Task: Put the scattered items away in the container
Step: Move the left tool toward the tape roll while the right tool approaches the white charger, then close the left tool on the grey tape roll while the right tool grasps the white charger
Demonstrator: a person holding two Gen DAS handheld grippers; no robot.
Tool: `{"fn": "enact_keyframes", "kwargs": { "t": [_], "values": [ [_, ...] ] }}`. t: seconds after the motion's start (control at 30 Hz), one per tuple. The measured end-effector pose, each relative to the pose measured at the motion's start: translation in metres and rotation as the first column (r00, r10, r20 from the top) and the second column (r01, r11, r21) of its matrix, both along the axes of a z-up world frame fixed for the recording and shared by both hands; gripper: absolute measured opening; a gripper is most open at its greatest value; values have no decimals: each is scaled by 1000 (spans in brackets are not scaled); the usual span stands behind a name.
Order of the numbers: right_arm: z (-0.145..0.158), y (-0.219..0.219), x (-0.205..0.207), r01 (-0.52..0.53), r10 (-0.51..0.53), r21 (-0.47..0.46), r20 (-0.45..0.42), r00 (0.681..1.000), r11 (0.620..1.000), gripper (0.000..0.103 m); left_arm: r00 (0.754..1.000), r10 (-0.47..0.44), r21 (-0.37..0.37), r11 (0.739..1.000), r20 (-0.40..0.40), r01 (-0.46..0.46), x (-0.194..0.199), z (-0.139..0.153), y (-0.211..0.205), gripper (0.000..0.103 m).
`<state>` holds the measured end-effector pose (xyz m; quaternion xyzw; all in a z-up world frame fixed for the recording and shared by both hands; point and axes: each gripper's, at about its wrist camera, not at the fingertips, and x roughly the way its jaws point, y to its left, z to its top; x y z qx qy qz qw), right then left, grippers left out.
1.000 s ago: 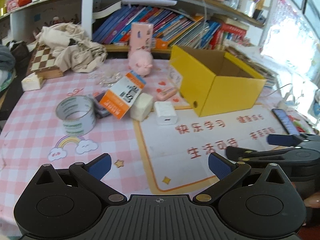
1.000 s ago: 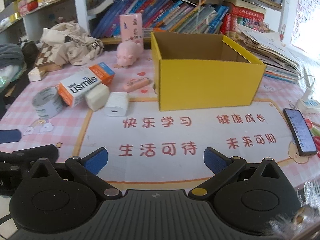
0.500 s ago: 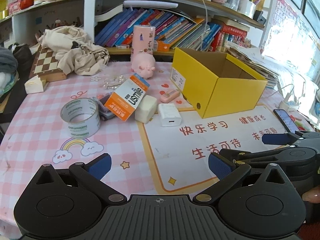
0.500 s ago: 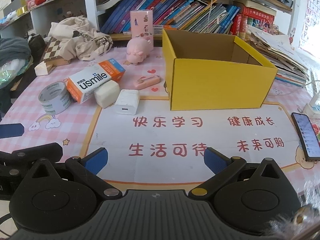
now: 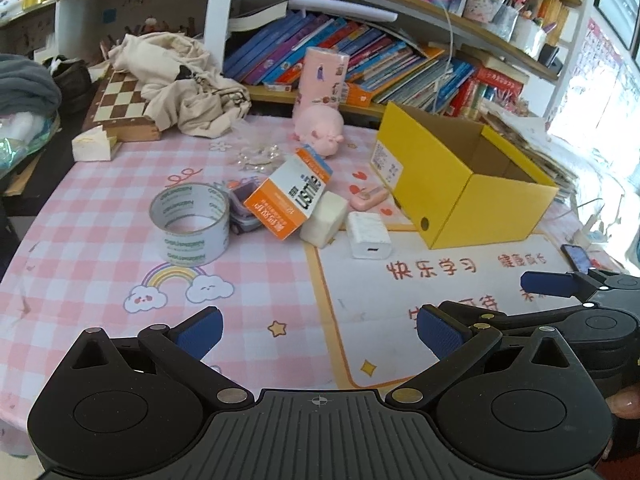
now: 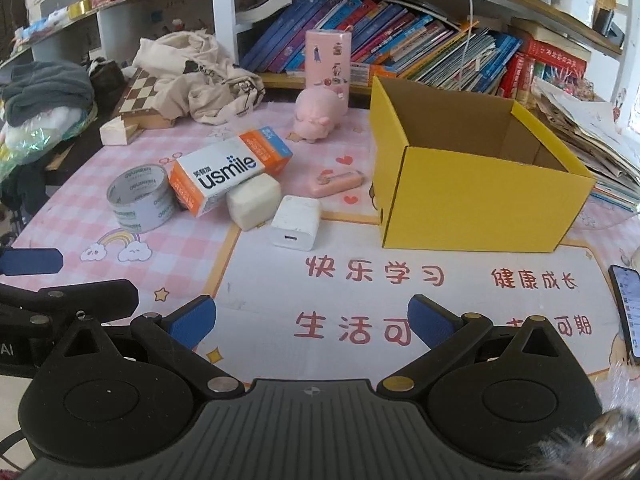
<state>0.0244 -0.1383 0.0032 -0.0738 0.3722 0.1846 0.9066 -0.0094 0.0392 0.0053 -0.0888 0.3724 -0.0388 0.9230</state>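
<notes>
We had the left gripper (image 5: 318,334) and right gripper (image 6: 311,322) both spread wide, holding nothing. Left of the yellow box (image 6: 476,204): charger (image 6: 296,222) nearest, then foam block (image 6: 254,200), toothpaste carton (image 6: 230,168), tape roll (image 6: 140,198). Pink cutter (image 6: 336,182) lay just beside the box.

Daylight is pouring in at the right; crowded bookshelves (image 6: 400,36) are standing behind the desk (image 5: 92,264), its pink checked cloth showing.

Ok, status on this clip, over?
Left gripper open, empty. Right gripper open, empty. Yellow box looks empty; tape roll, usmile carton, charger on table. Path clear.
</notes>
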Motion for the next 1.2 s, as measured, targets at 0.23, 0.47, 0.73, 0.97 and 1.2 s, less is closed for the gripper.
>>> {"fn": "enact_keyframes", "kwargs": {
  "t": [0.23,0.47,0.73,0.97,1.2],
  "values": [
    [-9,4,17,-27,27,-4,-33,999,1000,103,999,21,-2,1000,-29,-21,10,-7,3,103],
    [-12,22,44,-106,107,5,-41,993,994,103,996,88,32,996,-22,-88,22,-8,13,103],
    [-18,43,76,-197,195,-22,-54,979,980,103,984,177,39,984,-21,-176,45,-14,29,103],
    [-28,59,104,-236,233,-58,-62,971,970,103,966,253,55,967,-57,-250,70,-30,39,103],
    [-44,65,128,-266,258,-53,-120,959,963,94,952,299,91,952,-68,-292,89,-39,44,103]
  ]
}}
